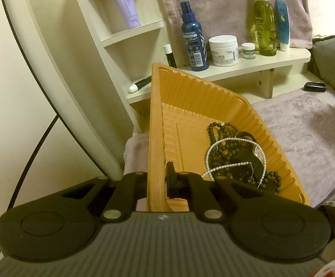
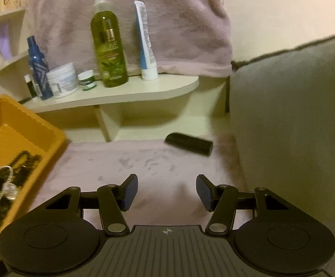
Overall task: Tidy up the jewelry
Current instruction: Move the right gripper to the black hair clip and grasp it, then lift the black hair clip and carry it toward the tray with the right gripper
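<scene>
An orange ribbed tray (image 1: 190,97) is tilted up, and my left gripper (image 1: 159,182) is shut on its near left rim. In the tray's low corner lies a heap of dark bead strands (image 1: 225,154) with a white pearl strand (image 1: 227,142) over them. In the right wrist view the same tray (image 2: 29,124) is at the left with the beads (image 2: 17,166) inside. My right gripper (image 2: 165,191) hangs open over the mauve plush cloth (image 2: 130,161), nothing between its fingers. A small black case (image 2: 189,143) lies on the cloth ahead of it, near the shelf.
A cream shelf (image 2: 144,90) behind carries a green spray bottle (image 2: 108,46), a blue tube (image 2: 145,43), a blue bottle (image 2: 38,69) and white jars (image 2: 62,80). A grey cushion (image 2: 294,115) stands to the right. A white curved frame (image 1: 59,73) and a black cable (image 1: 36,147) are at the left.
</scene>
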Available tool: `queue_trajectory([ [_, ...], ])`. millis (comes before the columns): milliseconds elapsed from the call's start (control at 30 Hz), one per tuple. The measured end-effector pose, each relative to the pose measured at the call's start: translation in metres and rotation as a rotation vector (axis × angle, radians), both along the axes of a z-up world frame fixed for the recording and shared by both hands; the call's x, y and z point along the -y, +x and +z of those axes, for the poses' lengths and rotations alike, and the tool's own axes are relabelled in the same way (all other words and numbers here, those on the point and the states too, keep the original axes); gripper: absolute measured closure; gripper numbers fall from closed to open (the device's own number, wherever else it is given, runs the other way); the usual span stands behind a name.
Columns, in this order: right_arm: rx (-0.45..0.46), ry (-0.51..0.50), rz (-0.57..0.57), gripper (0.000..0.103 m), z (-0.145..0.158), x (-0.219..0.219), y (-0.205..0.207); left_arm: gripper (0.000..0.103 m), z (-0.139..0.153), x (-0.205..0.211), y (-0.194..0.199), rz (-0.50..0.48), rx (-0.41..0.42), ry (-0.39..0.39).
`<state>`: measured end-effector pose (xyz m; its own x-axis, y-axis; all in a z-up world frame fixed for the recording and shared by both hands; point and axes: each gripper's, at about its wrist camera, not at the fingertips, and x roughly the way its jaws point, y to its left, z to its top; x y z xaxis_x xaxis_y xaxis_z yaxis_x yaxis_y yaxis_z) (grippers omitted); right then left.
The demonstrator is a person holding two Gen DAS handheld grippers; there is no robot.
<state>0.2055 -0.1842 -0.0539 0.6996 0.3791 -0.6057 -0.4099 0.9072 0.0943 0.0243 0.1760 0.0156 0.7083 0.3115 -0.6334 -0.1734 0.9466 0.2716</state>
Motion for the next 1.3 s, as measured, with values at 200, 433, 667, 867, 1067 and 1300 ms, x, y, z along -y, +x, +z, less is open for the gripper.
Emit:
queue_trajectory([
  [200, 0.062, -0.188, 0.092, 0.047, -0.005, -0.011, 0.029, 0.097, 0.000, 0.000, 0.001, 0.014, -0.010, -0.005],
  [433, 0.113, -0.435, 0.253, 0.047, -0.016, -0.034, 0.061, 0.097, 0.001, 0.000, 0.003, 0.018, -0.021, -0.005],
  [667, 0.057, -0.555, 0.337, 0.047, -0.035, -0.043, 0.096, 0.097, 0.000, 0.000, 0.004, 0.030, -0.029, -0.005],
  [867, 0.018, -0.542, 0.330, 0.069, -0.038, -0.046, 0.106, 0.098, 0.000, 0.001, 0.005, 0.034, -0.031, -0.006],
  [1067, -0.030, -0.443, 0.276, 0.078, -0.026, -0.040, 0.094, 0.098, -0.001, 0.000, 0.005, 0.034, -0.027, -0.010],
  [1300, -0.137, -0.163, 0.180, 0.079, -0.006, -0.024, 0.056, 0.098, -0.001, 0.000, 0.005, 0.033, -0.025, -0.012],
])
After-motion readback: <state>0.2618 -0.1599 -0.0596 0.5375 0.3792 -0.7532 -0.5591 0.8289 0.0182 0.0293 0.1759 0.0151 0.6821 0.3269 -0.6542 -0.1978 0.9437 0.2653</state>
